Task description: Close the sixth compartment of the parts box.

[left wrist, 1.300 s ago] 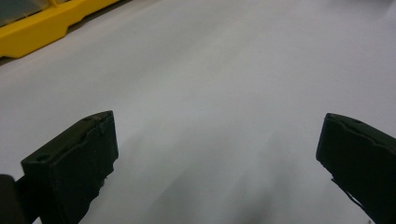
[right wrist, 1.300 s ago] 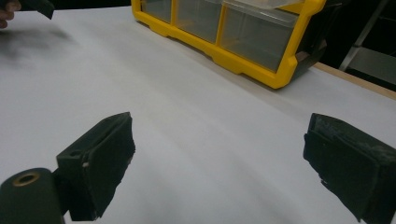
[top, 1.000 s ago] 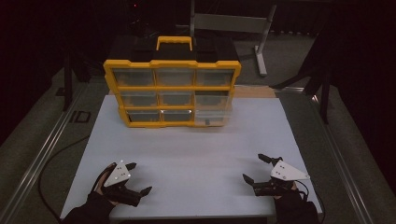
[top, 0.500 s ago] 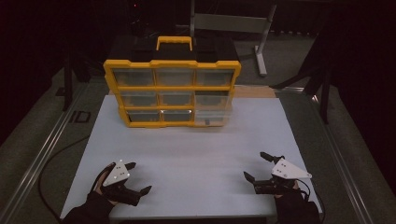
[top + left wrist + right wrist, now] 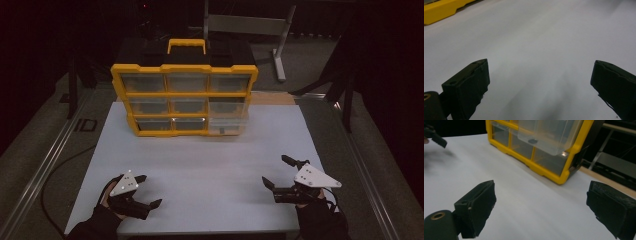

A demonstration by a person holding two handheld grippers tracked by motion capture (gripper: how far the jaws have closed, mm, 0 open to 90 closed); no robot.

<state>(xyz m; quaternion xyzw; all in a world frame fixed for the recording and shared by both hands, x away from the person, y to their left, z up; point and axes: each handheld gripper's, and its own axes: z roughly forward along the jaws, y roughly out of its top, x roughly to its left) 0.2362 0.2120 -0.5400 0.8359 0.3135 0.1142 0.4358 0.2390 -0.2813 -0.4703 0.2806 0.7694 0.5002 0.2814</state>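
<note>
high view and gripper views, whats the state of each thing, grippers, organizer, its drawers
left gripper: open, empty, low over the white table
right gripper: open, empty, apart from the organizer
yellow organizer: upright at the far end of the table, handle on top
bottom right drawer: pulled partway out
other drawers: pushed in

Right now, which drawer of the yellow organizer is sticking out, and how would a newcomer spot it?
Find the yellow plastic drawer cabinet with a black top at the far edge of the white table. Go to its bottom row, right-hand end: the clear plastic drawer there is pulled forward past the yellow frame, while its neighbours sit flush.
</note>
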